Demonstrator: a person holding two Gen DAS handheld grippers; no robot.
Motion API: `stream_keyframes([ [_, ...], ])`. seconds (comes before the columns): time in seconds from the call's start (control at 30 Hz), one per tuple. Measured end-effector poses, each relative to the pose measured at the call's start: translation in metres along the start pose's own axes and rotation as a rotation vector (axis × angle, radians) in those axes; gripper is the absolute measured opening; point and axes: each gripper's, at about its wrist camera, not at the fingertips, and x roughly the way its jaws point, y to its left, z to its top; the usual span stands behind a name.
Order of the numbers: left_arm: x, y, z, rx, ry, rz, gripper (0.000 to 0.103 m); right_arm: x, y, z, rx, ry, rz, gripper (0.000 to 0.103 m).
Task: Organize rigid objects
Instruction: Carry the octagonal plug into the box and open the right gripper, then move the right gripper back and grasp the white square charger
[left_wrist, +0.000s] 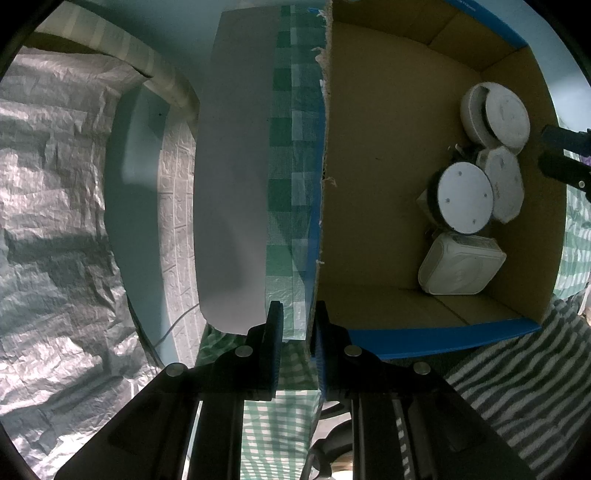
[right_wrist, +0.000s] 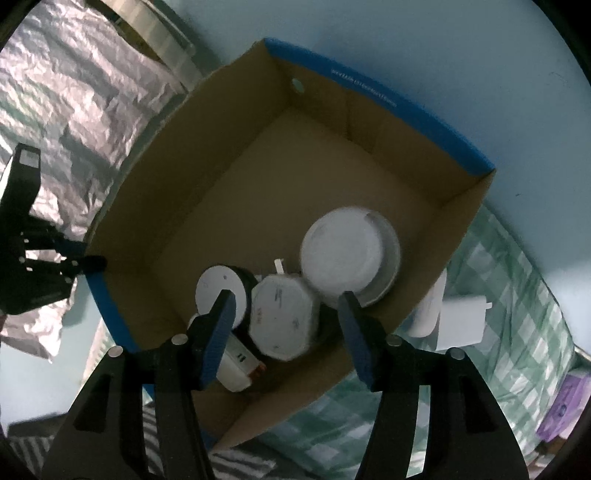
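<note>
A cardboard box (left_wrist: 373, 184) with a blue rim holds several white devices: a large round one (left_wrist: 496, 112), an octagonal one (left_wrist: 504, 182), a black-sided disc (left_wrist: 463, 197) and a square one (left_wrist: 460, 264). My left gripper (left_wrist: 299, 317) is shut on the box's near wall (left_wrist: 322, 206). In the right wrist view the box (right_wrist: 207, 192) lies below my right gripper (right_wrist: 288, 306), which is open and empty just above the octagonal device (right_wrist: 284, 319), the round device (right_wrist: 347, 254) and the disc (right_wrist: 221, 291). The left gripper (right_wrist: 83, 264) shows at the box's left rim.
A green checked cloth (right_wrist: 509, 280) covers the surface, with white objects (right_wrist: 458, 321) outside the box's right wall. Crinkled silver sheeting (left_wrist: 51, 206) lies to the left. A striped cloth (left_wrist: 517, 391) lies in front. A purple item (right_wrist: 565, 406) lies at far right.
</note>
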Motion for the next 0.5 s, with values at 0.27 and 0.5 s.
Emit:
stream_keyframes([
  [0.27, 0.000, 0.000, 0.000, 0.001, 0.000, -0.001, 0.017, -0.021, -0.019, -0.001, 0.054, -0.061, 0.001, 0.063],
  [0.5, 0.000, 0.000, 0.001, 0.001, 0.000, -0.003, 0.017, -0.039, -0.056, -0.010, 0.091, -0.088, -0.021, 0.063],
])
